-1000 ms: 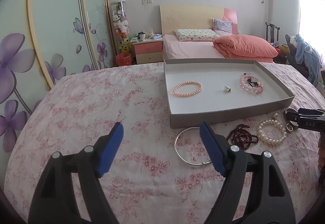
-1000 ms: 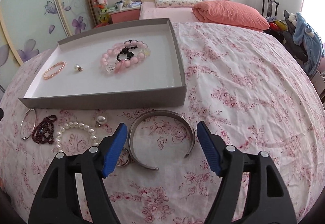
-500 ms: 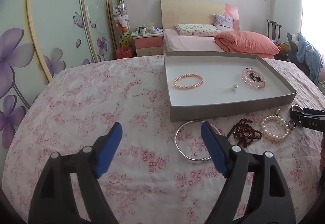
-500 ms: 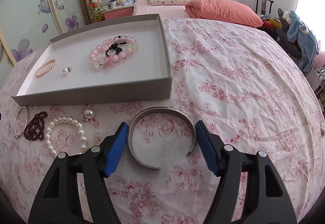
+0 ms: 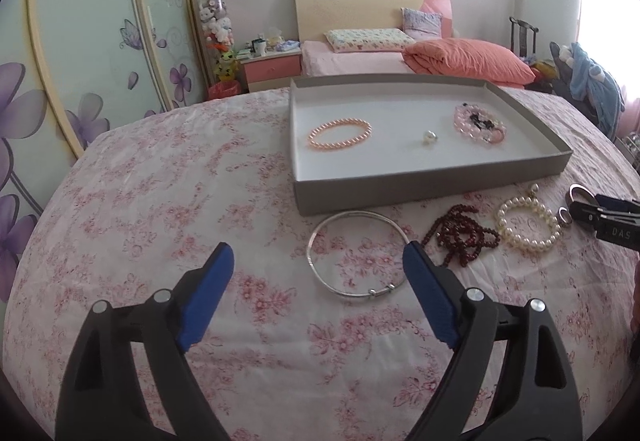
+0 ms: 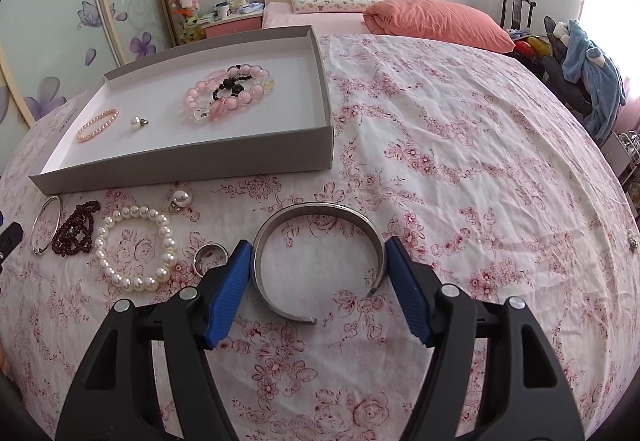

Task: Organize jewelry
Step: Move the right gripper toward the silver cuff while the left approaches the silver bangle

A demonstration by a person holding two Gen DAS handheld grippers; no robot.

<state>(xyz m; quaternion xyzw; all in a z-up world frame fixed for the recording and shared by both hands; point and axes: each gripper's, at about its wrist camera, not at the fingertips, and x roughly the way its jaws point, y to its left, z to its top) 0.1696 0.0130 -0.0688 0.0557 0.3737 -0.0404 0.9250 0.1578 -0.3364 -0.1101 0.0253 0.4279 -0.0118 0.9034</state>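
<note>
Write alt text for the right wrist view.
The right gripper straddles an open metal cuff on a floral bedspread, its jaws close beside the cuff. Left lie a pearl bracelet, a ring and a grey tray holding beaded bracelets.

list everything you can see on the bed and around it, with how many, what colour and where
box: one, grey outside, white inside, on the floral bedspread
peach bead bracelet: one, in the box
pearl charm: one, white, in the box
pink bead bracelet: one, with a black bead strand inside it, in the box
thin bangle: one, silver, bedspread in front of the box
dark red beads: one pile, beside the bangle
pearl bracelet: one, white, bedspread
loose pearl: one, by the box wall
ring: one, silver
open cuff: one, grey metal
left gripper: black, blue pads, open
right gripper: astride the cuff; contact unclear
</note>
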